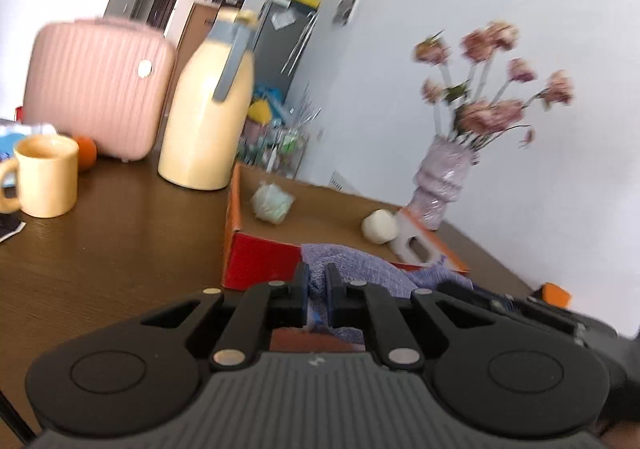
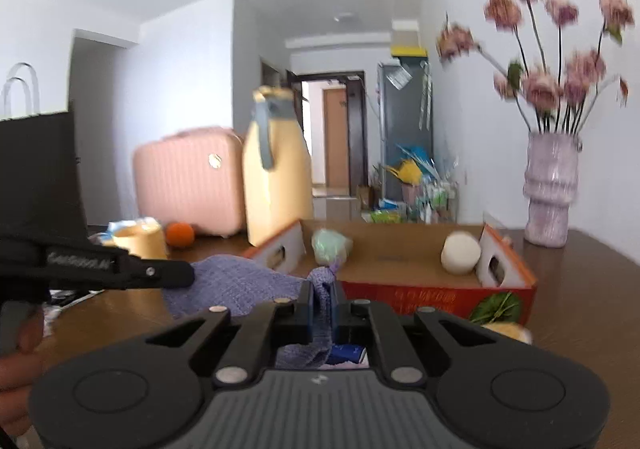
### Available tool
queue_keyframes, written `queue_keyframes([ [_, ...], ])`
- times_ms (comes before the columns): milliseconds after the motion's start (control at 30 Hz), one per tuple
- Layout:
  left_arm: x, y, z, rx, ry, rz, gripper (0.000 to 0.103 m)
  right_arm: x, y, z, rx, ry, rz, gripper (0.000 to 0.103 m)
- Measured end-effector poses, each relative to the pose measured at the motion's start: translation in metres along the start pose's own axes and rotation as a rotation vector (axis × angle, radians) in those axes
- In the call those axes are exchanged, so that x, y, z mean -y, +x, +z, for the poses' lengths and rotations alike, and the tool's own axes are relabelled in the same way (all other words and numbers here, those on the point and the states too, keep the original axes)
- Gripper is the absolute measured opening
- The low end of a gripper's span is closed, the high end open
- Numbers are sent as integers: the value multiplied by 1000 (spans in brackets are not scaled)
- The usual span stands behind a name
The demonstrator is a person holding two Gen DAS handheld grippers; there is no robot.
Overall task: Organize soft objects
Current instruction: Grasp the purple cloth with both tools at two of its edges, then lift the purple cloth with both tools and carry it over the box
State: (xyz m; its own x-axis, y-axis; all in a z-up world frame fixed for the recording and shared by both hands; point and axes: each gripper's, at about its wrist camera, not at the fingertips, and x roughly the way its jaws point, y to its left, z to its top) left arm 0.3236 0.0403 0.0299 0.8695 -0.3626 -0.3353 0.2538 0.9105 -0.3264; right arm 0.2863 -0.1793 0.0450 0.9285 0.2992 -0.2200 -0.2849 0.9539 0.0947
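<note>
A purple knitted cloth (image 1: 360,269) hangs between both grippers, just in front of the red cardboard box (image 1: 260,261). My left gripper (image 1: 318,281) is shut on one end of it. My right gripper (image 2: 323,289) is shut on the other end of the cloth (image 2: 240,281); the left gripper's side shows at the left of the right wrist view (image 2: 120,269). Inside the box (image 2: 420,293) lie a pale green soft lump (image 1: 272,203) (image 2: 330,245) and a cream ball (image 1: 379,227) (image 2: 460,251).
On the brown table (image 1: 120,249) stand a cream jug (image 1: 208,109), a yellow mug (image 1: 46,175), an orange (image 1: 86,153), a pink case (image 1: 96,85) and a vase of flowers (image 1: 440,177) (image 2: 550,185) by the white wall.
</note>
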Motion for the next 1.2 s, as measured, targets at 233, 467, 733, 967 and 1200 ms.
queue_keyframes([
  [233,40,-78,-44,-18,12,-27,9,5,-71,-10,-43,20,49,7],
  [467,62,-109,-102,-160,68,-37,12,3,-106,-56,-161,-7,72,8],
  [733,56,-114,-106,-145,11,-66,59,11,-107,-78,-188,38,87,9],
  [967,48,-89,-110,-240,-72,-117,24,26,-104,-83,-201,170,106,39],
  [1200,44,-89,-116,-247,-73,-98,22,36,-93,-92,-218,232,112,45],
])
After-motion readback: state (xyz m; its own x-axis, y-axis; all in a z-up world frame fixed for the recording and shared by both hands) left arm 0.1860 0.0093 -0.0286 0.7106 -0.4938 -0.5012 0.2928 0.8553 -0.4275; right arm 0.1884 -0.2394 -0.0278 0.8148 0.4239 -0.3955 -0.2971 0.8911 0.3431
